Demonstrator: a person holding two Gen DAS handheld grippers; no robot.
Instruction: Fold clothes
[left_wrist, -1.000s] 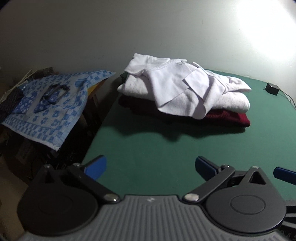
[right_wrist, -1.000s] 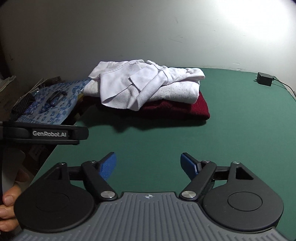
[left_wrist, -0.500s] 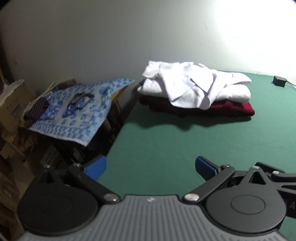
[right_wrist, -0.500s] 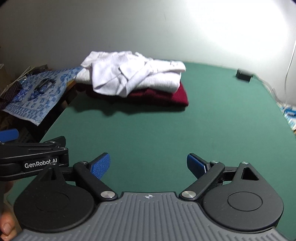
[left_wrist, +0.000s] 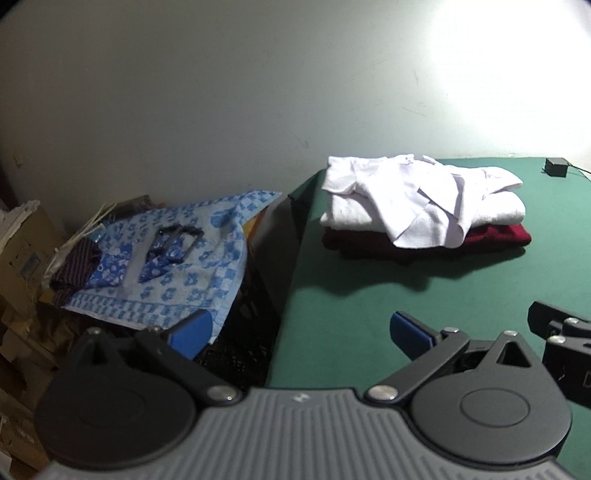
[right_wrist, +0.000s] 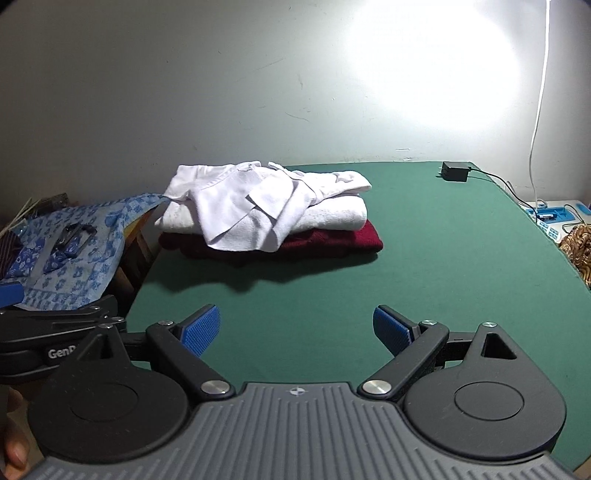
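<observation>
Both claws wide, nothing in them: left gripper (left_wrist: 299, 326), right gripper (right_wrist: 295, 328), its jaws just opened further. Bare green table (right_wrist: 424, 258) beneath us. Farther off, the folded stack (right_wrist: 273, 218): white shirt (right_wrist: 255, 199) over maroon garment (right_wrist: 332, 242). Left, off the table, blue patterned cloth (left_wrist: 177, 254), likely next. We'd pinch two corners and lift evenly.

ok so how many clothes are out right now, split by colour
white: 2, a loosely folded white shirt on top of a folded white towel-like piece
dark red: 1, the folded dark red garment at the bottom of the stack
blue patterned: 1, the blue floral cloth lying beside the table
total: 4
</observation>
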